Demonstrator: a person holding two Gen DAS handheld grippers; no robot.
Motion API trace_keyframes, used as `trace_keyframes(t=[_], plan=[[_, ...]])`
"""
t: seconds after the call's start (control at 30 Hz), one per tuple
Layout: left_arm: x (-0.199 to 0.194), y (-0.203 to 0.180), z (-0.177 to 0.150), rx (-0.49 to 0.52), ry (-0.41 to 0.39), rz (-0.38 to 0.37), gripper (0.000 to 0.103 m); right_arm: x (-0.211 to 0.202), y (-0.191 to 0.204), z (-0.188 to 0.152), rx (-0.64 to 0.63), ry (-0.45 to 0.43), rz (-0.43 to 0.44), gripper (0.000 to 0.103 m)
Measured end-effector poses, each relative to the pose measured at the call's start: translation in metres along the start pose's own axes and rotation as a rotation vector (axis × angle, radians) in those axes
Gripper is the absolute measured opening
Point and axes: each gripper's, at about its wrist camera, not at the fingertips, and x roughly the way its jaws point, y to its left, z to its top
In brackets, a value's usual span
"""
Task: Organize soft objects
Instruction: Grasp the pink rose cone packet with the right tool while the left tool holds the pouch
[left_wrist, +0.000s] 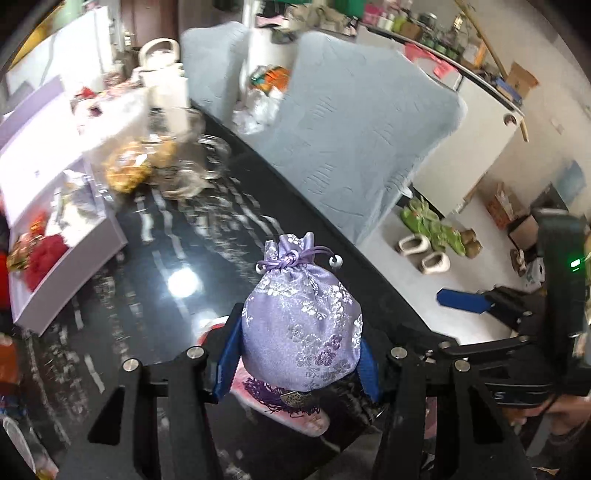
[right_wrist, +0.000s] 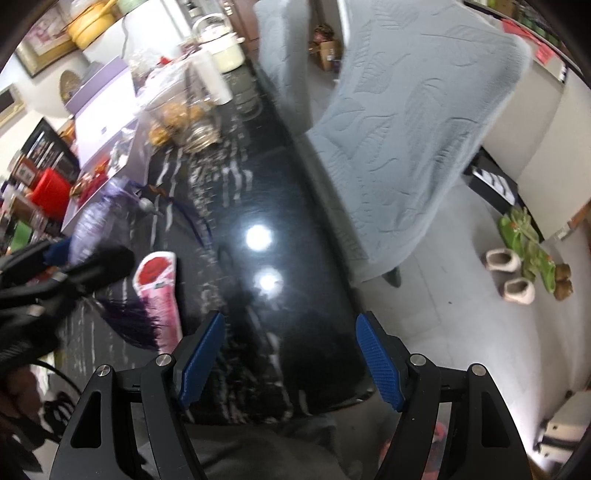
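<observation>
My left gripper (left_wrist: 299, 354) is shut on a lilac brocade drawstring pouch (left_wrist: 301, 325) with a purple tassel, held above the glossy black table (left_wrist: 166, 258). The pouch also shows blurred in the right wrist view (right_wrist: 92, 225), with its tassel (right_wrist: 129, 317) hanging over a pink and red soft item (right_wrist: 159, 288) that lies on the table. That pink item shows under the pouch in the left wrist view (left_wrist: 288, 417). My right gripper (right_wrist: 291, 358) is open and empty above the table's near edge; it also shows at the right of the left wrist view (left_wrist: 465, 299).
An open lavender box (left_wrist: 48, 206) with red items stands at the left. Glass jars (left_wrist: 184, 155) with snacks and a white kettle (left_wrist: 162, 70) stand at the back. Grey-covered chairs (left_wrist: 354, 122) line the table's right side. Slippers (right_wrist: 517, 273) lie on the floor.
</observation>
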Motion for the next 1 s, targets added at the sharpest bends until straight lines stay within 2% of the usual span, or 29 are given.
trace_keyframes(t=[0.13, 0.33, 0.6, 0.83, 0.9, 1.0], plan=[[-0.013, 0.025, -0.013, -0.056, -0.001, 0.046, 0.053, 0.014, 0.024, 0.0, -0.049, 0.03, 0.035, 0.074], [-0.016, 0.065, -0.045, -0.133, 0.043, 0.11, 0.053, 0.045, 0.069, -0.007, -0.138, 0.096, 0.077, 0.074], [-0.017, 0.107, -0.072, -0.217, 0.093, 0.144, 0.053, 0.086, 0.124, -0.01, -0.282, 0.129, 0.078, 0.074], [-0.016, 0.121, -0.072, -0.235, 0.09, 0.145, 0.053, 0.095, 0.138, -0.011, -0.328, 0.113, 0.013, 0.074], [-0.013, 0.123, -0.071, -0.236, 0.092, 0.141, 0.053, 0.095, 0.139, -0.013, -0.358, 0.089, -0.045, 0.067], [-0.011, 0.125, -0.07, -0.237, 0.096, 0.134, 0.053, 0.092, 0.132, -0.012, -0.34, 0.073, -0.052, 0.057]])
